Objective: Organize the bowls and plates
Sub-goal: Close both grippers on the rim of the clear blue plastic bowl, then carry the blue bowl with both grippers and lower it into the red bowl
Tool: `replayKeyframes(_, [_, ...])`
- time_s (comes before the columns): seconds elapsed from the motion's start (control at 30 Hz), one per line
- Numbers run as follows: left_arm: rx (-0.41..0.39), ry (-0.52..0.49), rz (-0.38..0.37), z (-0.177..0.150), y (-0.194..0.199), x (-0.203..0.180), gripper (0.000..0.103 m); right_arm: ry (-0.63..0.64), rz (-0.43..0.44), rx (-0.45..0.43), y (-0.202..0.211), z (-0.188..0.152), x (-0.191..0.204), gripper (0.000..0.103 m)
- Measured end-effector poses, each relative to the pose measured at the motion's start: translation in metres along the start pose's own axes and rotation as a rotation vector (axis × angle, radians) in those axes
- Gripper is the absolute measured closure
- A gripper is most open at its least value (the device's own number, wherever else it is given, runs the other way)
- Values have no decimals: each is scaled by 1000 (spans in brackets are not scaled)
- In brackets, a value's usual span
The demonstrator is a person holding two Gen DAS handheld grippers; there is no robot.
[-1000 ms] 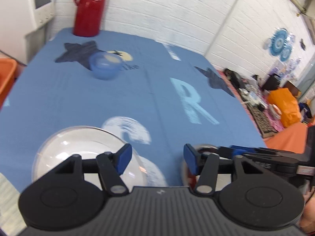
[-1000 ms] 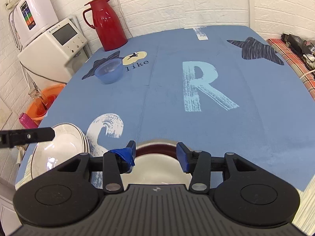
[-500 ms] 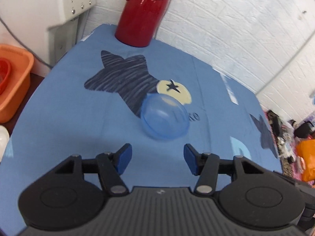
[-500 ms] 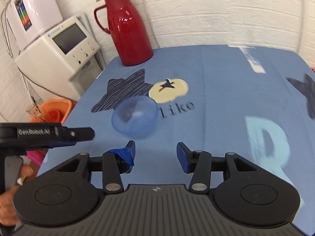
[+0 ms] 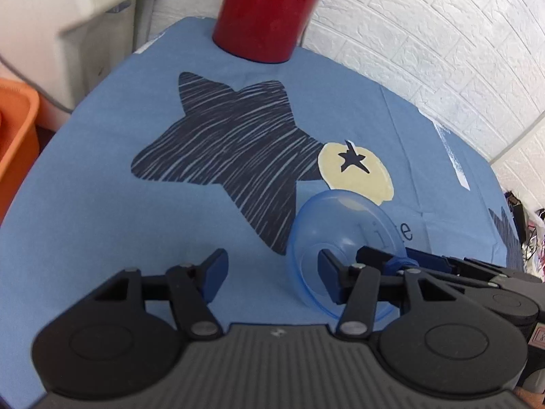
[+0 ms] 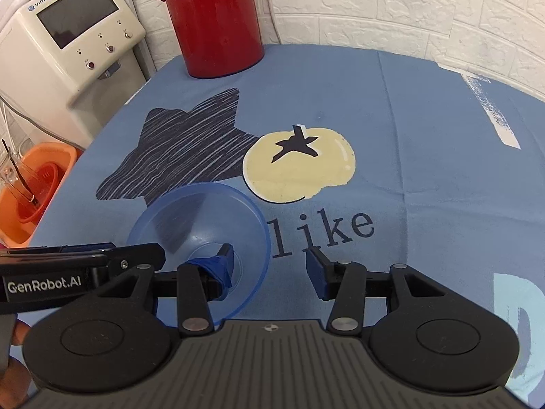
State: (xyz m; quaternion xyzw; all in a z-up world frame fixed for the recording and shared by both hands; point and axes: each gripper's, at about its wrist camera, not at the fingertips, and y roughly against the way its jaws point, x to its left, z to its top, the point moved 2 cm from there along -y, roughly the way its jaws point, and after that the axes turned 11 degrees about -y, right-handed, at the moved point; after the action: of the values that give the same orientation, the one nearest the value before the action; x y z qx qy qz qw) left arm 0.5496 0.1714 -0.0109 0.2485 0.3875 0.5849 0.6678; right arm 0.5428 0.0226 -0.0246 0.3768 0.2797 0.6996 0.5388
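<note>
Between the right gripper's spread fingers lies the near rim of a translucent blue bowl: its left, tape-wrapped finger sits inside the bowl over the base, while its right finger stands outside, clear of the rim, so nothing is clasped. Whether the taped finger touches the bowl's floor cannot be made out. The bowl stands on the blue tablecloth, overlapping one point of the dark printed star and just beside the cream tomato print and the word "like".

Seen from the left wrist, the left gripper is likewise parted and empty; its right finger shows in front of the bowl, its left finger over bare cloth. Contact there cannot be judged, since the finger hides the bowl's near wall. The right gripper's black body reaches in from the right edge.

Farther back stands a red thermos jug, its top cut off, with a cream appliance and an orange tub off the table's left side. A hand is barely visible at the lower left edge.
</note>
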Motion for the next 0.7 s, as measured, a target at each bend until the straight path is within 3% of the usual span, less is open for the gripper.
replayKeyframes(0.33, [-12, 7, 25, -2, -10, 4, 48, 20, -7, -10, -13, 1, 9, 71])
replayKeyframes(0.4, [-17, 10, 32, -3, -11, 3, 49, -3, 35, -5, -14, 2, 6, 76])
replayKeyframes(0.43, [-17, 1, 39, -3, -12, 2, 57, -19, 57, -2, -13, 1, 5, 78])
replayKeyframes(0.47, [-12, -16, 48, -3, -13, 0, 77, -20, 68, 3, -13, -1, 6, 81])
replayKeyframes(0.53, [18, -16, 7, -5, -15, -2, 99, -11, 102, 32, -10, -5, 12, 83])
replayKeyframes(0.57, [30, -4, -20, -6, -14, -3, 103, -9, 108, 40, -7, -9, 16, 88])
replayKeyframes(0.7, [-1, -40, 2, -17, 6, -13, 103, -4, 109, 48, 9, -19, 20, 85])
